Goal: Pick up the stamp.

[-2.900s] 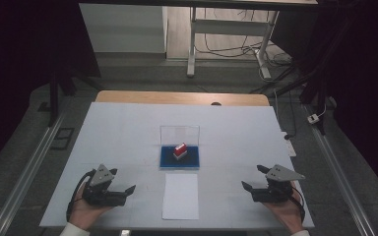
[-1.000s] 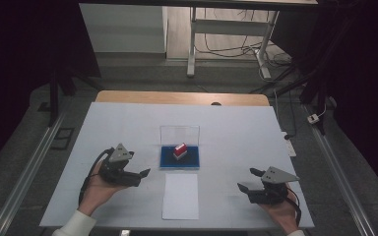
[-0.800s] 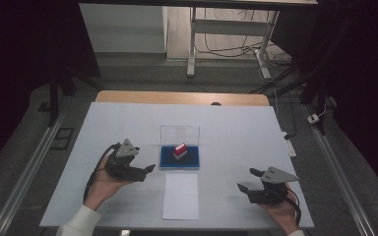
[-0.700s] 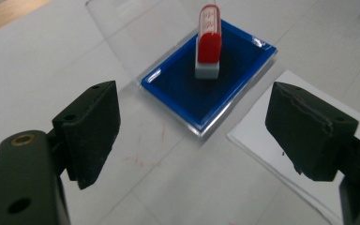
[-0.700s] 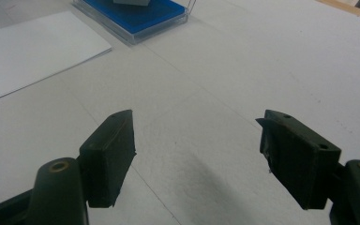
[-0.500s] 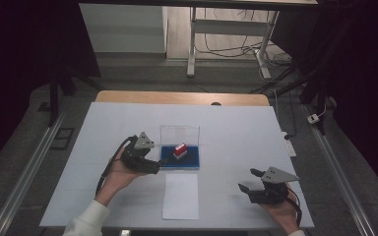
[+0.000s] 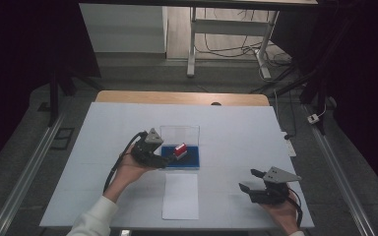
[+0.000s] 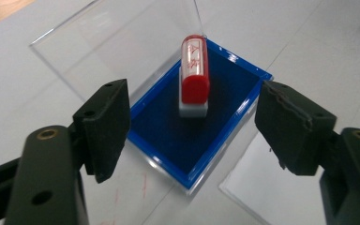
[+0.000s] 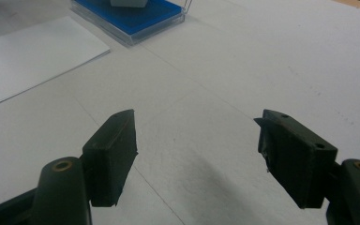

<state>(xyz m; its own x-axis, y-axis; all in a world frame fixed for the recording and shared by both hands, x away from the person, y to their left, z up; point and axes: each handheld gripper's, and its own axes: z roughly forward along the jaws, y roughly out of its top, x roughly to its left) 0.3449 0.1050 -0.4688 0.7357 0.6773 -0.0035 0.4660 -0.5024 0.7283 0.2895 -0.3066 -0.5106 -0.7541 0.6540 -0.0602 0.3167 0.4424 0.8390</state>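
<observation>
I've got the left hand-held gripper (image 8: 192, 126) w/ jaws wide open, just short of the red-capped white stamp (image 8: 194, 77) standing on the blue ink pad in its clear plastic case (image 8: 225, 126), mid white worktop (image 7: 236, 132). Right hand-held gripper (image 7: 250, 181) also open, well apart, near the white paper sheet (image 7: 180, 195).

A red-capped stamp (image 8: 194, 75) lies tilted on the open case's blue pad (image 8: 206, 133).

In the right gripper view the stamp (image 9: 127, 3) and its blue tray (image 9: 131, 18) are cut off by the top edge. The marking on the stamp's red top is too small to read.
</observation>
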